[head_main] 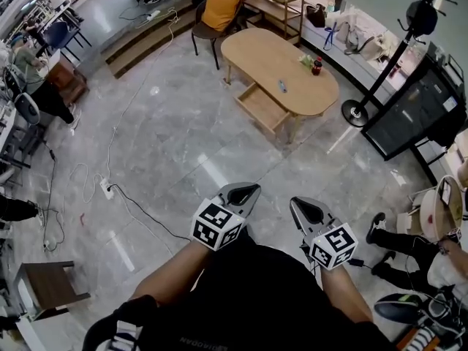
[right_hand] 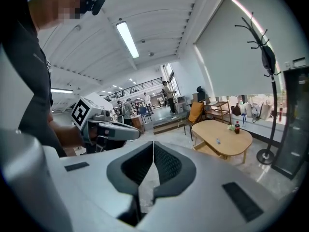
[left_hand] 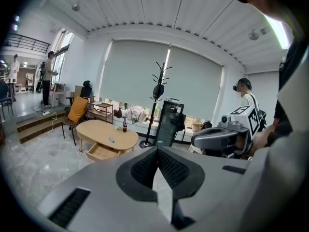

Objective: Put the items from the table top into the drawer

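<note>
- Evidently nothing has gone into the drawer (head_main: 259, 107) yet. The person stands on the pale stone floor (head_main: 175, 145), well apart from the oval wooden table (head_main: 252, 46), with both tools held out in front of the body and aimed roughly toward it.
- The left gripper (head_main: 247, 191) has its jaws pressed together on nothing. In its own view the two ribbed pads meet along a single seam.
- The right gripper (head_main: 303, 209) is likewise closed and empty, held beside the left one at much the same height.
- Carrying both closed and low looks like a travelling posture. There is nothing within reach to grasp, so the jaws have no reason to part before the table is at hand.
- The task's things sit on the tabletop. A dark bottle (head_main: 316, 66) with a red cap stands near the right-hand end, with a green item (head_main: 306, 61) just beside it. A small pale object (head_main: 282, 87) lies nearer the middle. The last two are too small to identify.
- The drawer is pulled out from the table's long side facing the person and looks empty. Because it opens on that side, each item can probably be lifted and lowered straight in without reaching around the table.
- The step in hand is judged to be the approach.
- A chair (head_main: 219, 6) with an orange cushion stands at the table's far end and a black coat stand (head_main: 395, 57) off to the right. Neither blocks the drawer side.
</note>
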Demonstrator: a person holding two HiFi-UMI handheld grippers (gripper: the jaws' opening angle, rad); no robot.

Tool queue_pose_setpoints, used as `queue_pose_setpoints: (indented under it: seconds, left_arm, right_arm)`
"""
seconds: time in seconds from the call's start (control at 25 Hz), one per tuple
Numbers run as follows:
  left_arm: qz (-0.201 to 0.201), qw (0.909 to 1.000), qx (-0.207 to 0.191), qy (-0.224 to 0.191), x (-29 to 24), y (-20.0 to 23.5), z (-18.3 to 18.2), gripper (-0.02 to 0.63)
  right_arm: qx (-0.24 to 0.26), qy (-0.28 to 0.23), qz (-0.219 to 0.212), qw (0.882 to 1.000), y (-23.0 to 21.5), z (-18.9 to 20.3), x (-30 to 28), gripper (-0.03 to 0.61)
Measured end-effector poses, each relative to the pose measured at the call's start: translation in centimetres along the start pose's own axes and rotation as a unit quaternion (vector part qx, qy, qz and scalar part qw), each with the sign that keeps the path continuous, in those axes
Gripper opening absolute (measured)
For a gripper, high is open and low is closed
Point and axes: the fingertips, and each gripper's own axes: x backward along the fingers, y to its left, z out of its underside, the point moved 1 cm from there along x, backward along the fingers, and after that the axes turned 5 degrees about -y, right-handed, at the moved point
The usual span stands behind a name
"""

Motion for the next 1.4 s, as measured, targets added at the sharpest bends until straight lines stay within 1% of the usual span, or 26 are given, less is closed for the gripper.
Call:
queue_pose_setpoints:
  seconds: [0.2, 0.36, 0.48, 0.6, 0.76, 0.92, 1.04, 1.28, 1.4]
  left_arm:
    - [0.005, 1.0, 0.005, 0.0, -1.9, 6.7, -1.8, 0.002]
    - [0.01, 0.9999, 0.006, -0.011, -2.9, 13.3, -4.9, 0.002]
    - [0.017, 0.9997, 0.002, -0.015, -3.7, 17.6, -7.0, 0.002]
    - [0.023, 0.9997, -0.001, -0.005, -4.3, 21.8, -7.6, 0.002]
    - [0.03, 0.9995, 0.004, 0.003, -4.6, 26.5, -7.6, 0.002]
    - [0.032, 0.9994, 0.011, 0.011, -4.8, 30.2, -7.7, 0.002]
    - [0.03, 0.9994, 0.019, 0.004, -4.8, 32.0, -8.3, 0.002]
    - [0.012, 0.9991, 0.04, 0.007, -5.4, 35.3, -7.7, 0.002]
    - [0.002, 0.9986, 0.05, 0.017, -5.9, 36.7, -7.1, 0.002]
  right_arm:
    - [0.007, 0.019, 0.007, 1.0, -2.5, -1.7, -6.4, 0.003]
    - [0.023, 0.02, 0.013, 0.999, -3.8, -4.5, -12.5, 0.003]
    - [0.025, 0.02, 0.021, 0.999, -4.9, -5.9, -16.7, 0.003]
    - [0.019, 0.026, 0.028, 0.999, -5.5, -6.3, -20.7, 0.003]
    - [0.013, 0.031, 0.033, 0.999, -5.9, -6.7, -25.5, 0.003]
    - [0.008, 0.044, 0.033, 0.998, -6.2, -6.8, -29.5, 0.004]
    - [0.007, 0.054, 0.026, 0.998, -6.6, -7.2, -31.6, 0.003]
    - [0.009, 0.068, 0.01, 0.998, -7.9, -7.3, -35.7, 0.004]
    - [0.009, 0.066, 0.001, 0.998, -9.2, -7.8, -37.5, 0.004]
